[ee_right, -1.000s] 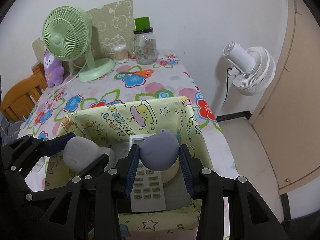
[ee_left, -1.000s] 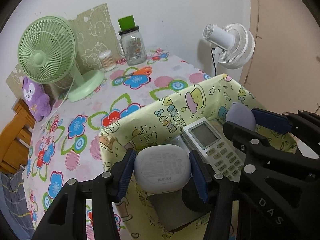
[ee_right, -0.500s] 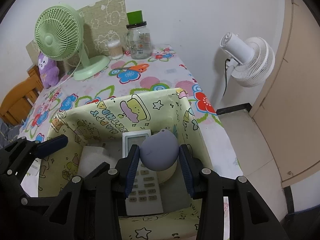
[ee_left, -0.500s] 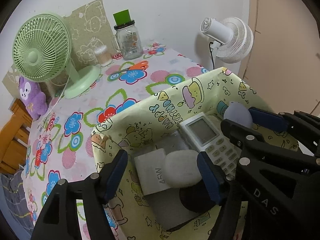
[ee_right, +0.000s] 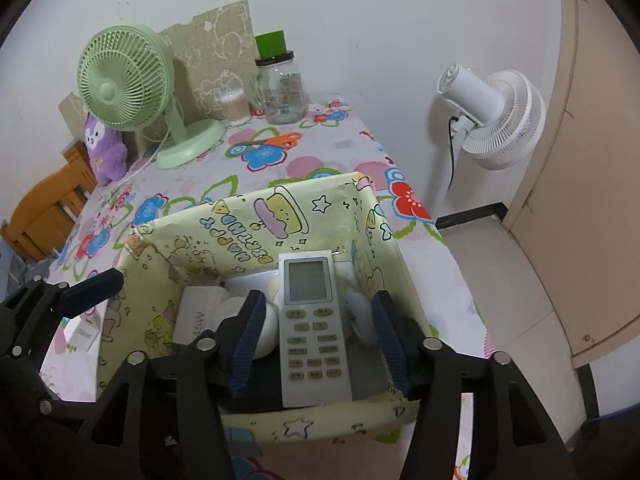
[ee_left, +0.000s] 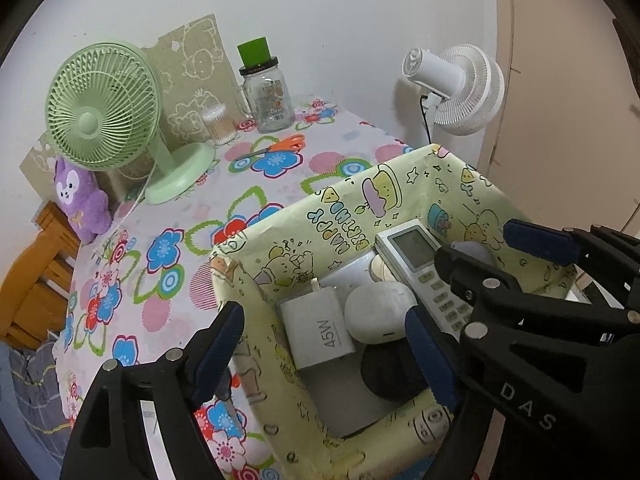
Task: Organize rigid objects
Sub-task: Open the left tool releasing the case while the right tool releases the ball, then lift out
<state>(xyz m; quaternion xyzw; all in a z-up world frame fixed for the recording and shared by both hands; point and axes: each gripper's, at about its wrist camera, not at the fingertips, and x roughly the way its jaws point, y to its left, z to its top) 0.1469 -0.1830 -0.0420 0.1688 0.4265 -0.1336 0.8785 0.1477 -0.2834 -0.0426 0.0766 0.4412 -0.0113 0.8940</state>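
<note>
The left tool (ee_left: 320,354) hangs over the near left part of the yellow cartoon-print box (ee_left: 344,200), its jaws opening with nothing pressed between the blue pads. A second ago those pads clamped a white rounded earbud case (ee_left: 380,312); now that case lies loose in the box, resting against a white 45W charger (ee_left: 320,332) and above a black round object (ee_left: 396,372).

The right tool (ee_right: 316,336) is over the right side of the same box, its jaws also opening. It held a grey-lilac rounded object (ee_left: 474,250) until half a second ago; the object has dropped from between the pads and lies low by the box's right wall, beside the white air-conditioner remote (ee_right: 310,320), which shows between the parted pads untouched.

So both pieces look delivered, and this pair of placements seems done. Beyond the box, on the flowered worktop (ee_left: 168,216), stand a green desk fan (ee_left: 104,108), a glass jar (ee_left: 268,96) and orange-handled scissors (ee_left: 276,146).
</note>
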